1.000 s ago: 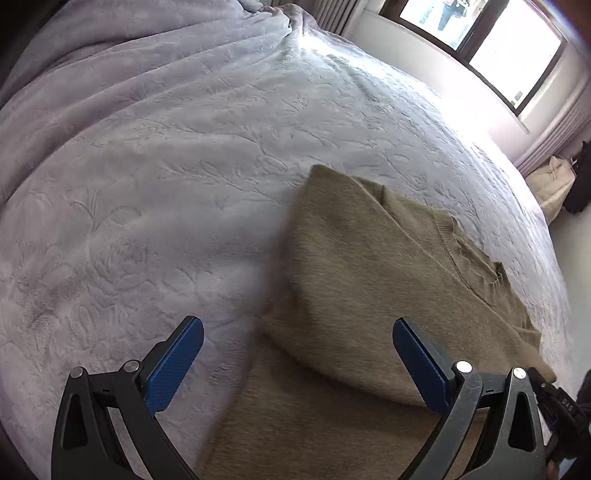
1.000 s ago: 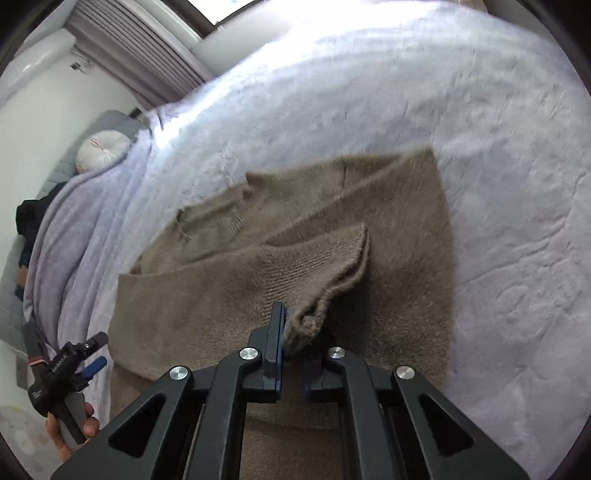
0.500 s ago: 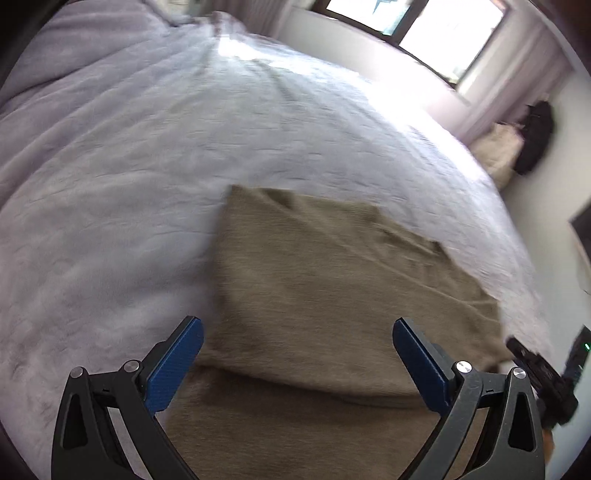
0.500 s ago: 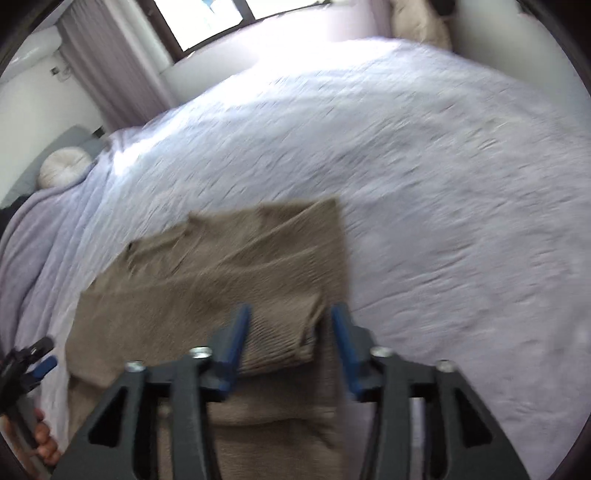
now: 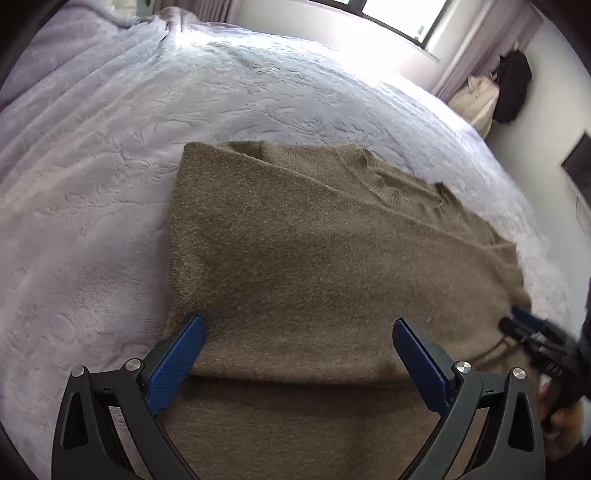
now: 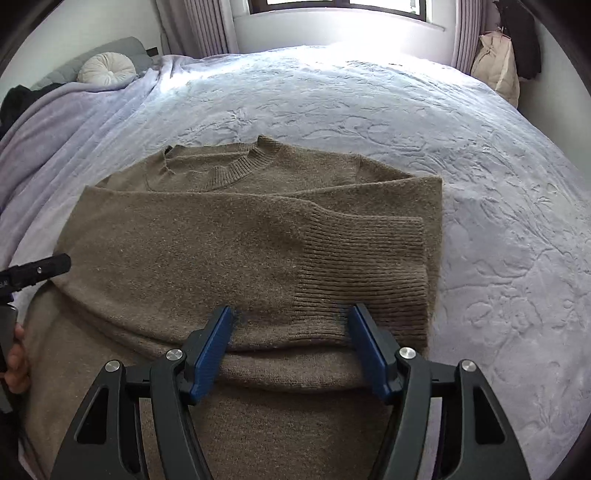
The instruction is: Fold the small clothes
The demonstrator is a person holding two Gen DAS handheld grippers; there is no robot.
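The left claw [image 5: 298, 354] stood open and empty over the brown sweater [image 6: 207, 254], which lay on the bed [image 6: 369, 103]. The right claw [image 6: 290, 341] had just been opening, its sleeve cuff [image 6: 364, 275] lying loose across the body. Next, probably, the bottom hem needs gripping and folding upward

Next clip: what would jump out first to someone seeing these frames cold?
A brown knit sweater lies part-folded mid-bed on the pale lilac bedspread, one ribbed sleeve cuff laid across its body. The right gripper hangs open just above that cuff; a bright window glares behind.
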